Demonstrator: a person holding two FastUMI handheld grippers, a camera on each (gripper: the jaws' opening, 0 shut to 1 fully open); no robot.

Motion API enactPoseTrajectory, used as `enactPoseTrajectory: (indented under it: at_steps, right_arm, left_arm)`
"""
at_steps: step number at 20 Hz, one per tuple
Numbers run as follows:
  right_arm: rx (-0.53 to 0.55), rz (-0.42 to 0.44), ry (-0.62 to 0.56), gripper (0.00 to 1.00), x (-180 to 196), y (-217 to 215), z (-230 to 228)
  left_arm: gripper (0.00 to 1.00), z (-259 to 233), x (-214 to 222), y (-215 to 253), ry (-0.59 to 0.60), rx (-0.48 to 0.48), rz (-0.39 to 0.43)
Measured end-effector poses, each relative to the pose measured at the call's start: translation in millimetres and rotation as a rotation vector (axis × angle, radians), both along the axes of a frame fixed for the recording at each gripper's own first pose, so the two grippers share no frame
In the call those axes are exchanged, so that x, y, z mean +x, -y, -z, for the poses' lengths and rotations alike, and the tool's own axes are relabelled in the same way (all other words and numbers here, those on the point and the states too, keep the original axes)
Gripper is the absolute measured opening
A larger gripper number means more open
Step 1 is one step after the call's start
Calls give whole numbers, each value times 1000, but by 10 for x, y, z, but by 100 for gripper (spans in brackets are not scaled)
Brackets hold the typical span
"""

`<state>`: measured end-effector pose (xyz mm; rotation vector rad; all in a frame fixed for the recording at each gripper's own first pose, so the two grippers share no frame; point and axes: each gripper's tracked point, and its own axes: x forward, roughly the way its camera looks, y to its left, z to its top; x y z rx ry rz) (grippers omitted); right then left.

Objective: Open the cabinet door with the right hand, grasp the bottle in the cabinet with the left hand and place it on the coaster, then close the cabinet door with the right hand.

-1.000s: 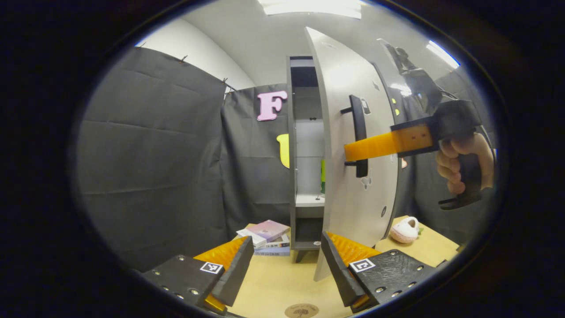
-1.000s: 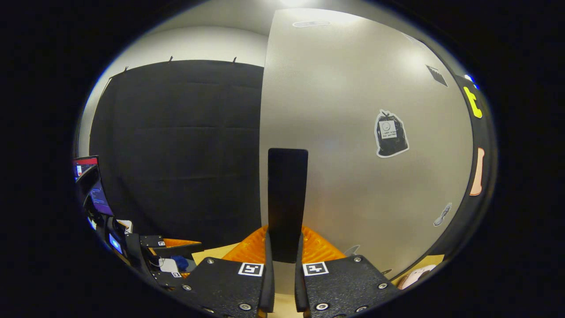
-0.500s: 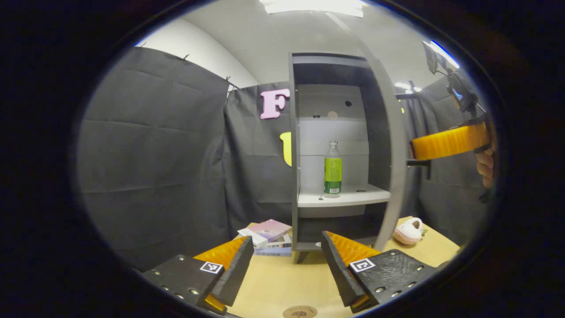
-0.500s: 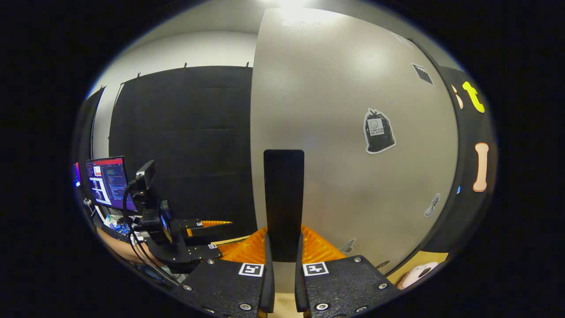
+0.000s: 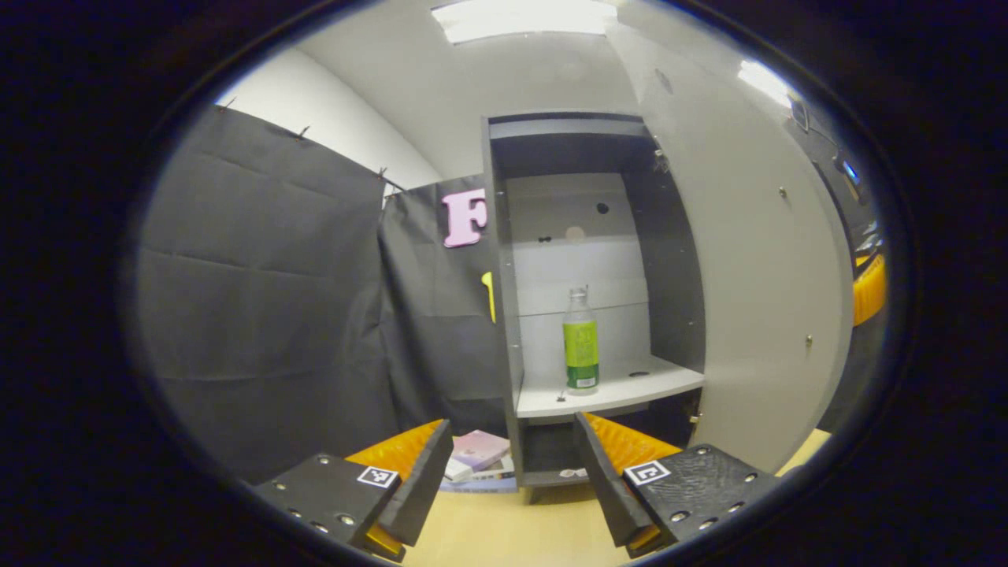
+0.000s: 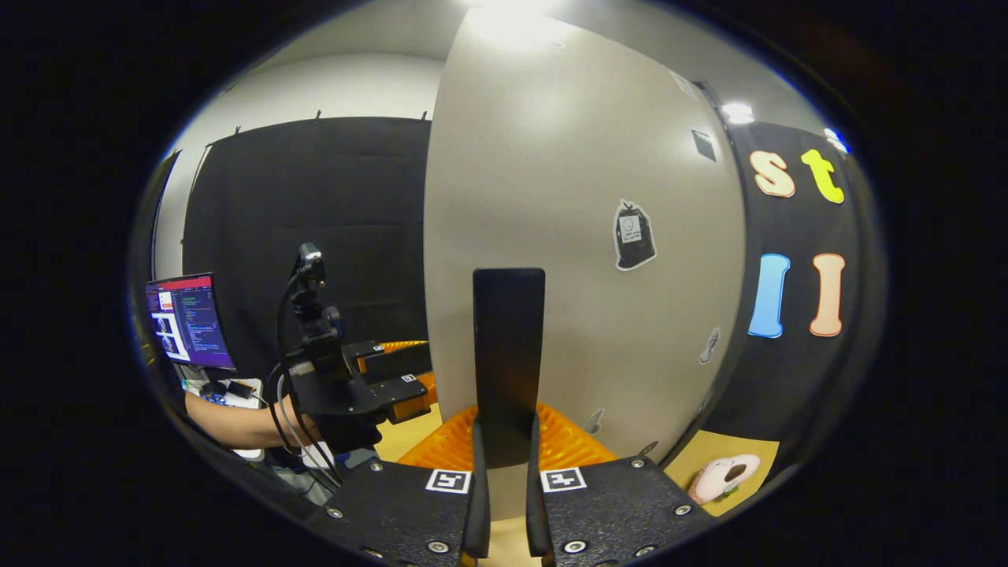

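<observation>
The bottle [image 5: 580,340] stands upright on the pale shelf [image 5: 610,390] inside the cabinet [image 5: 498,299], a little left of the shelf's middle, with nothing touching it. The cabinet door [image 5: 756,260] is swung wide to the right, so I judge the opening step done; grasping the bottle, setting it on the coaster and closing the door are all left. My right gripper [image 6: 502,449] is closed on the dark door handle [image 6: 508,354], both fingers pressing its sides, holding the door open. My left gripper [image 5: 508,472] is spread wide and empty, low and near, well short of the shelf, with the bottle lined up roughly between its fingers. The way in looks free: a few small dark bits lie on the shelf near the bottle's foot, but I judge they won't hinder a grip on its body. Below the cabinet, on the wooden table [image 5: 504,539], a small stack of books [image 5: 476,457] lies at the left, and a plush toy [image 6: 720,476] sits at the far right beyond the door. I cannot spot the coaster from here.
</observation>
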<state>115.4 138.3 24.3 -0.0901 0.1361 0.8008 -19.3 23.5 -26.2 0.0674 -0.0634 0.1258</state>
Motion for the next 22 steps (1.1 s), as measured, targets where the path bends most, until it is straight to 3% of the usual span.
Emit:
enactPoseTrajectory:
  at_steps: [1,2,3,8,9,11,13,14,15,16,22]
  right_arm:
    - [3,11,4,18,-10,22,3]
    - [9,26,0,18,-31,56,-2]
    - [14,40,-1,18,-86,139,16]
    - [21,106,-6,18,-293,415,82]
    - [29,122,-13,18,-307,490,90]
    - [36,165,-10,19,-323,631,61]
    - [35,213,1,18,-382,709,59]
    - [34,236,5,18,-414,756,59]
    - [31,258,9,18,-445,807,70]
    - [29,279,20,18,-477,853,65]
    - [42,361,34,17,-567,967,23]
  left_arm:
    - [82,11,60,17,4,-21,15]
    - [95,11,118,57,4,-40,37]
    - [88,5,193,109,3,-51,65]
    - [88,-43,569,243,-5,-157,127]
    - [95,-60,662,234,-9,-172,120]
    - [88,-128,847,308,-5,-159,147]
    - [89,-214,1017,369,19,-130,159]
    - [94,-230,1106,417,21,-125,170]
    - [82,-226,1186,464,18,-126,178]
    - [89,-224,1269,491,16,-133,179]
    - [89,-140,1666,673,-6,-111,200]
